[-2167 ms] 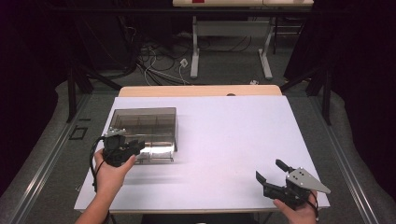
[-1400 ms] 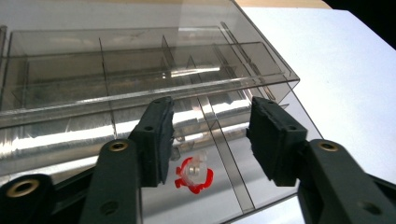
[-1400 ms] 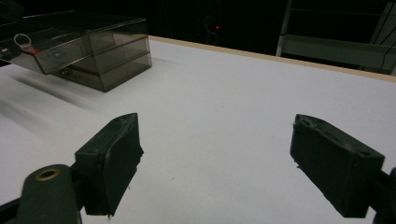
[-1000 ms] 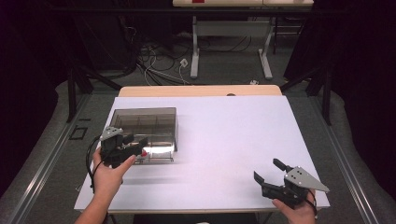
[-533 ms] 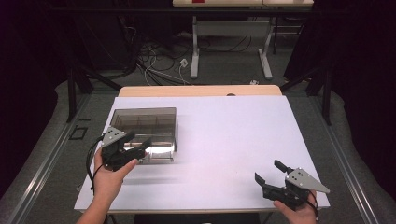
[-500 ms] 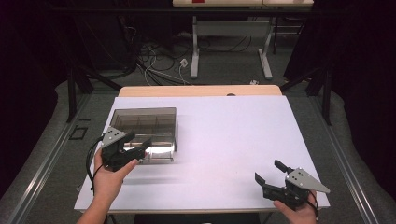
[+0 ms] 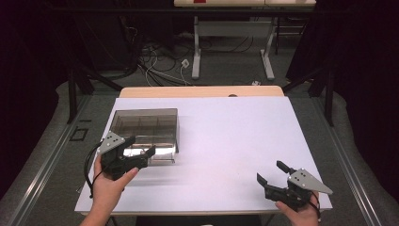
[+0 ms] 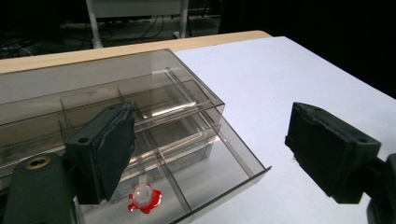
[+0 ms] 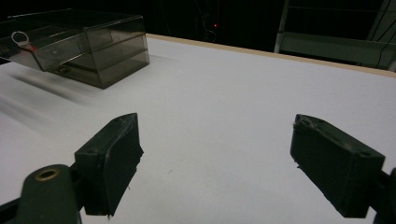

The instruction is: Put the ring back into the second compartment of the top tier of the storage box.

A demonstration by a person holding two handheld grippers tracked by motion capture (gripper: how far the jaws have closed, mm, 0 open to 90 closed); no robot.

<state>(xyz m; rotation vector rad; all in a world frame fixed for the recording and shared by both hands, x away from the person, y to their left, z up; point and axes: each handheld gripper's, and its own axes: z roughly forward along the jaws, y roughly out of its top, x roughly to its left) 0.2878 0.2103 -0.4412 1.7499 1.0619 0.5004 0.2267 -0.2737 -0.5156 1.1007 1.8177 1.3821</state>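
Smoky box (image 7: 146, 129) on white table (image 7: 235, 141), drawer (image 8: 205, 177) pulled out, red piece (image 8: 144, 201) inside, left gripper (image 7: 139, 153) wide over drawer, right gripper (image 7: 273, 174) wide, empty, near front edge

Your drawer box (image 7: 146, 127) looks like smoky clear plastic, glossy enough to throw glare off its dividers. The table (image 7: 235, 141) has a matt white top, smooth, with a pale wood-look strip along the far edge. Your left gripper (image 8: 219, 154) has matt black plastic jaws with rough-edged dark pads.
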